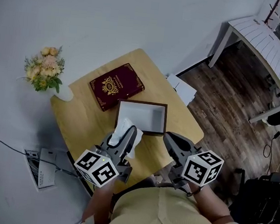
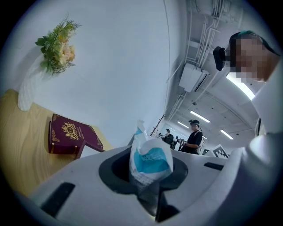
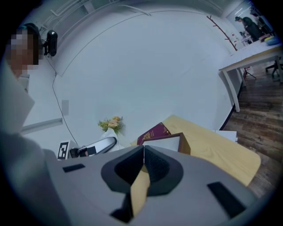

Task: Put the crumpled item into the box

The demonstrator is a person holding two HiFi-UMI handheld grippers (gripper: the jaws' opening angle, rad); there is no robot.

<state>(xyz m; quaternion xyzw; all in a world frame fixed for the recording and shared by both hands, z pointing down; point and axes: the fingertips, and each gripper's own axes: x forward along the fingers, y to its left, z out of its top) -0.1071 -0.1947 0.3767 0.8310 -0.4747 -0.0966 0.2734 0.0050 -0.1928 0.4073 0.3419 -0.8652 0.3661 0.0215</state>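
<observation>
The crumpled item (image 1: pixel 123 130), a white and blue wrapper, is pinched in my left gripper (image 1: pixel 127 138), which is shut on it just in front of the box's near left corner. In the left gripper view the crumpled item (image 2: pixel 149 160) sticks up between the jaws of my left gripper (image 2: pixel 150 185). The open box (image 1: pixel 161 120), brown-rimmed with a white inside, sits in the middle of the small wooden table (image 1: pixel 84 120). My right gripper (image 1: pixel 175 141) hovers by the box's near right corner. In its own view my right gripper (image 3: pixel 143 149) is shut and empty, with the box (image 3: pixel 183 143) beyond it.
A dark red lid (image 1: pixel 116 85) with gold print lies behind the box to the left. A white vase of flowers (image 1: pixel 46 69) stands at the table's far left corner. On the floor lie papers (image 1: pixel 183 90) and a grey device with a cable (image 1: pixel 39 167). A white table (image 1: pixel 266 45) stands far right.
</observation>
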